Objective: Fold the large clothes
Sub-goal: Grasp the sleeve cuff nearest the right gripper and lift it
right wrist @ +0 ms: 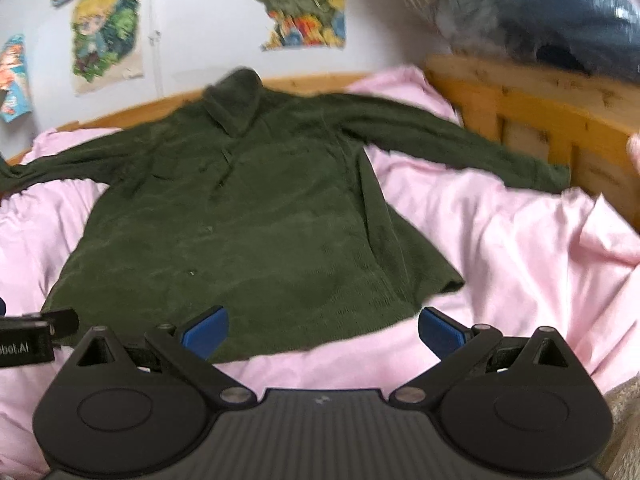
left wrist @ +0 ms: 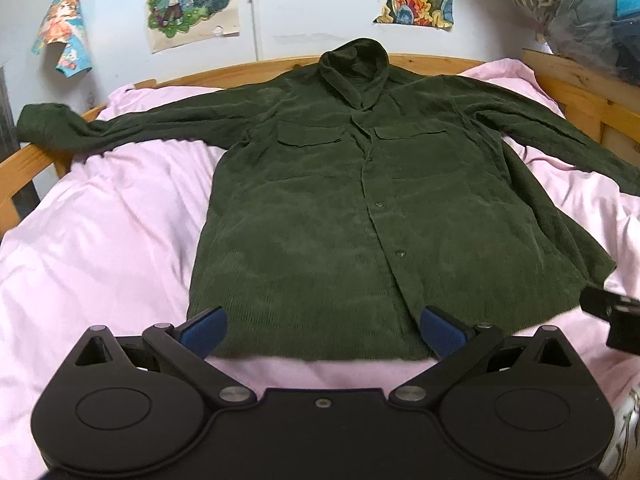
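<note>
A dark green corduroy shirt lies flat and face up on a pink bedsheet, collar toward the wall, both sleeves spread out sideways. In the left wrist view my left gripper hovers open just over the shirt's bottom hem, blue pads wide apart with nothing between them. The right wrist view is blurred: the same shirt fills the middle, and my right gripper is open above the hem's right part and the sheet. Each gripper shows at the other view's edge, the right gripper and the left gripper.
A wooden bed frame runs round the far and right sides; the left sleeve end drapes over its rail. Cartoon posters hang on the wall. A heap of bagged clothes sits at the top right.
</note>
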The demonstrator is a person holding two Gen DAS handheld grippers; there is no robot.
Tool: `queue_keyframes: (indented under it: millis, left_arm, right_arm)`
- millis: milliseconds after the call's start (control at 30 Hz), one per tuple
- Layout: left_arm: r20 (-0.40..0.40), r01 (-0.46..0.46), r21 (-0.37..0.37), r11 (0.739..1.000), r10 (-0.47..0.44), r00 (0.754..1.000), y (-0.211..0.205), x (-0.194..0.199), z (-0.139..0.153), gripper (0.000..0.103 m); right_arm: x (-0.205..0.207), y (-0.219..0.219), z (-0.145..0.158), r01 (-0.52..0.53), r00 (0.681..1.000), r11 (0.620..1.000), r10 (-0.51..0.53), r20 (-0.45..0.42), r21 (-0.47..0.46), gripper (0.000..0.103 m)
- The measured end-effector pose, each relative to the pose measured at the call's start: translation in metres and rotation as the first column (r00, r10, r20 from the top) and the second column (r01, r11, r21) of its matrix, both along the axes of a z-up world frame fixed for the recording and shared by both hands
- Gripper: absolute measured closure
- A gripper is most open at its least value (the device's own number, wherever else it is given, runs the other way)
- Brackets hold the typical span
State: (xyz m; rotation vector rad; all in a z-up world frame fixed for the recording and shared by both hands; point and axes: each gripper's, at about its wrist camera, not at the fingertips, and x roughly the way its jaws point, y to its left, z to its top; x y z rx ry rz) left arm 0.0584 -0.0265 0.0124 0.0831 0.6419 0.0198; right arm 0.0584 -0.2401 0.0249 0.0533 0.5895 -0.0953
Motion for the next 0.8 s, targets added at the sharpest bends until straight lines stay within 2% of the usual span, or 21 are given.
queue_keyframes:
  millis: [133,233,333,433,500,667,733,800]
  left_arm:
    - [-0.035,0.036,-0.021,0.999,-0.037,0.999,-0.004,0.030,0.017,0.001]
    - [-0.070,0.099,-0.033,0.995,-0.101,0.992,-0.012,0.058,0.030,0.001]
    - [-0.074,0.127,-0.006,0.992,-0.127,0.989,-0.024,0.087,0.040,0.001]
    - [-0.058,0.167,0.001,0.986,-0.166,0.984,-0.041,0.112,0.039,0.001]
    - [-0.059,0.188,-0.031,0.982,-0.190,0.980,-0.051,0.124,0.032,0.001]
    - [-0.116,0.240,-0.158,0.958,-0.260,0.959,-0.062,0.143,0.002,0.001]
    - [-0.131,0.260,-0.161,0.952,-0.282,0.951,-0.067,0.149,-0.008,0.001]
    - [-0.136,0.255,-0.138,0.957,-0.273,0.952,-0.070,0.155,-0.014,0.001]
  right_arm:
    - [0.020,-0.022,0.007,0.039,0.996,0.995,-0.032,-0.086,0.087,0.000]
    - [0.033,-0.046,0.017,0.059,0.995,0.984,-0.044,-0.092,0.166,0.000]
    - [0.045,-0.076,0.027,0.100,0.995,0.972,-0.091,-0.050,0.211,0.000]
    - [0.051,-0.115,0.034,0.139,0.986,0.965,-0.157,0.064,0.222,0.000]
    - [0.055,-0.140,0.036,0.206,0.968,0.962,-0.228,0.109,0.178,0.000]
    - [0.084,-0.211,0.031,0.386,0.903,0.913,-0.404,0.148,0.132,0.000]
    - [0.101,-0.236,0.028,0.446,0.875,0.886,-0.462,0.147,0.130,0.000]
    - [0.118,-0.256,0.023,0.508,0.841,0.852,-0.523,0.139,0.129,0.000]
